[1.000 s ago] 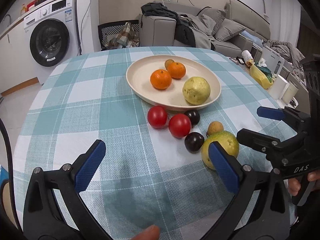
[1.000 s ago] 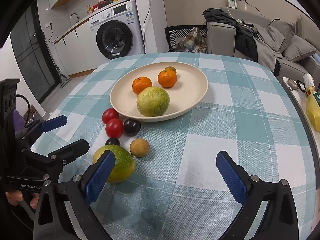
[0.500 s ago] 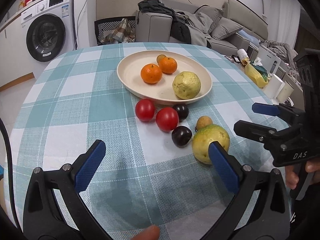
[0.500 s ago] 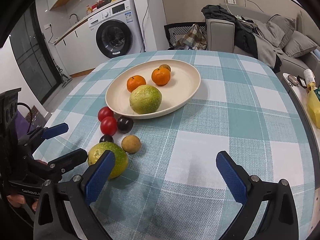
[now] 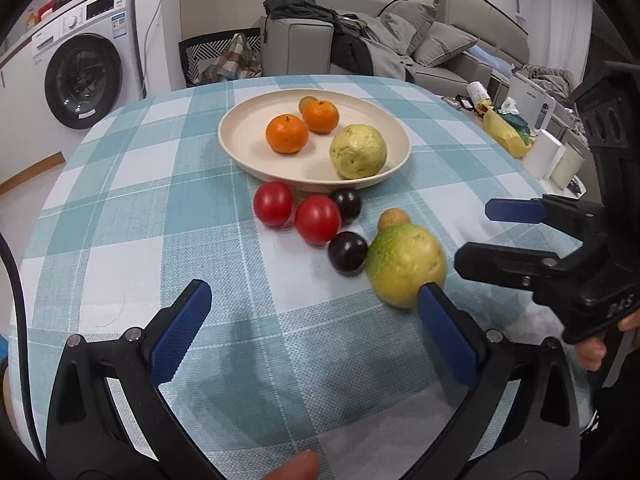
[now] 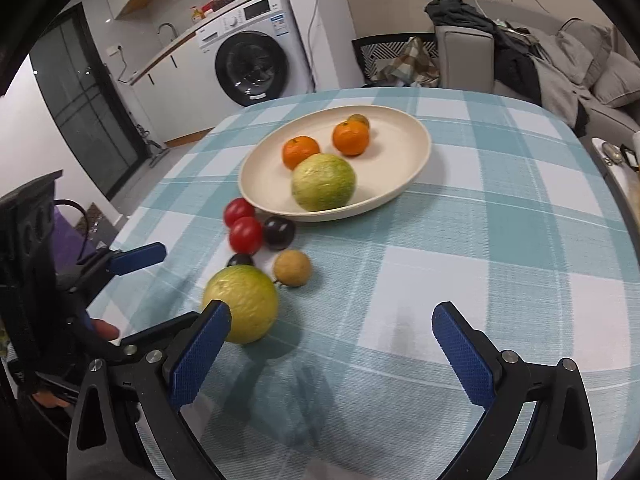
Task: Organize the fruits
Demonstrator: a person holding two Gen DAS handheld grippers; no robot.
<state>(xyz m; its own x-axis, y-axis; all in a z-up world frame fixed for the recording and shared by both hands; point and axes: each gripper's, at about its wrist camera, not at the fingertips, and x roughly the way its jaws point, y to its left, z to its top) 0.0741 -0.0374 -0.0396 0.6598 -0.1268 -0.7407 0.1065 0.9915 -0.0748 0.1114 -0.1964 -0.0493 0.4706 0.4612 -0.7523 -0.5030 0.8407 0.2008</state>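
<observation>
A cream plate holds two oranges, a yellow-green guava and a small brown fruit at the back. On the checked cloth in front of it lie two red tomatoes, two dark plums, a small brown longan and a second, larger guava. My left gripper is open and empty, its right finger just in front of that guava. My right gripper is open too, with its left pad beside the same guava. Each gripper shows in the other's view.
The round table has a teal-checked cloth. A washing machine stands at the back left and a sofa with clothes behind the table. A low side table with boxes and a yellow bag sits to the right.
Both grippers have shifted a little over the table, still open and empty. No fruit has moved.
</observation>
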